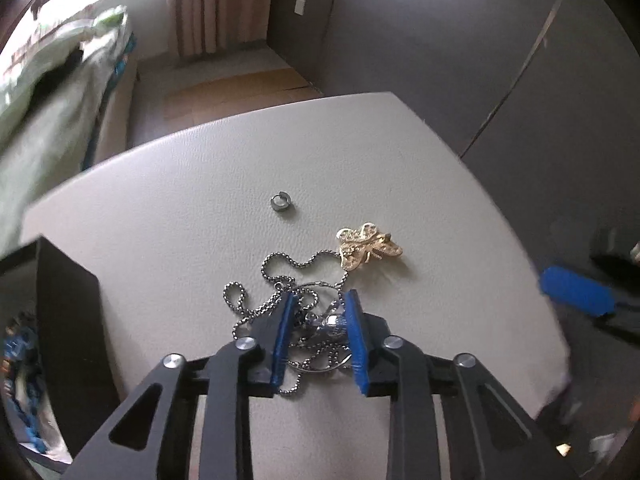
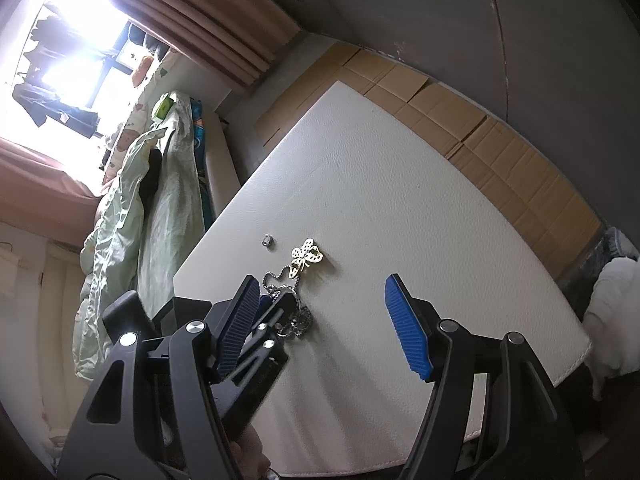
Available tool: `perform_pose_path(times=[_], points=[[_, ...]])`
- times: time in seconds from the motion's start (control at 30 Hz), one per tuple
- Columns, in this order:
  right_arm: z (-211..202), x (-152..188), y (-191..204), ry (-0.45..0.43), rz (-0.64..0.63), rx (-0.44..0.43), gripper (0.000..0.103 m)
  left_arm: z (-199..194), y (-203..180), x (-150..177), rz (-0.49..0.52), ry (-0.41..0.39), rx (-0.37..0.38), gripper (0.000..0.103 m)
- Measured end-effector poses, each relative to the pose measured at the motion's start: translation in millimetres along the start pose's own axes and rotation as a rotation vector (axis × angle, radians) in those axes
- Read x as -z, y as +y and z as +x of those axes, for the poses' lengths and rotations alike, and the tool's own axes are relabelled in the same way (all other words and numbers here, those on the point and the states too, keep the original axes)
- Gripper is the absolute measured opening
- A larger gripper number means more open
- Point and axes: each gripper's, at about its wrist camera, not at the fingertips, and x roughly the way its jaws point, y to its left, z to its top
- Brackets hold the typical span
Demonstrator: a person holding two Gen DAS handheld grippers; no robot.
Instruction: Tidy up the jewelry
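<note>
Silver bead chain [image 1: 280, 280] tangled btwn left gripper [image 1: 318, 300] fingers.

The left gripper [image 1: 318, 308] and right gripper [image 2: 322, 292] look alike: black angular arms with triangular cutouts, round silver screws, and ribbed blue pads [image 2: 408, 332] lining each finger.
</note>
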Motion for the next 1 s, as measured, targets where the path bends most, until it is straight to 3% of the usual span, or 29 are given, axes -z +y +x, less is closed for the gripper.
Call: perform_pose_path(times=[0.03, 0.1, 0.23, 0.33, 0.5, 0.57, 0.67, 0.77, 0.87, 1.0], points=[[0, 0, 0, 0.000, -0.002, 0.000, 0.066, -1, 3, -2, -0.014, 0.009, 0.003, 0.000], [0, 0, 0, -0.001, -0.006, 0.000, 0.066, -5, 11, -2, -0.061, 0.007, 0.062, 0.000], [1, 1, 0, 0.004, -0.013, 0.001, 0.066, -19, 17, -3, -0.092, -0.020, 0.106, 0.000], [0, 2, 0, 0.003, -0.013, 0.002, 0.066, -25, 12, -3, -0.070, -0.026, 0.093, 0.000], [-3, 3, -4, 0.000, -0.010, 0.003, 0.066, -20, 10, 1, -0.099, 0.035, 0.102, 0.002], [-5, 4, -6, -0.001, -0.007, 0.003, 0.066, -19, 10, 0, -0.111, 0.035, 0.106, 0.022], [-6, 4, -9, -0.001, -0.002, 0.001, 0.067, -20, 6, 2, -0.118, 0.027, 0.090, 0.046], [-7, 4, -9, 0.000, -0.002, -0.003, 0.066, -17, 2, 1, -0.131, 0.039, 0.110, 0.043], [-7, 4, -10, -0.002, 0.000, -0.003, 0.066, -9, -1, 2, -0.148, 0.075, 0.123, 0.031], [-8, 3, -12, -0.003, 0.001, -0.006, 0.066, -1, 1, 3, -0.173, 0.100, 0.124, 0.028]])
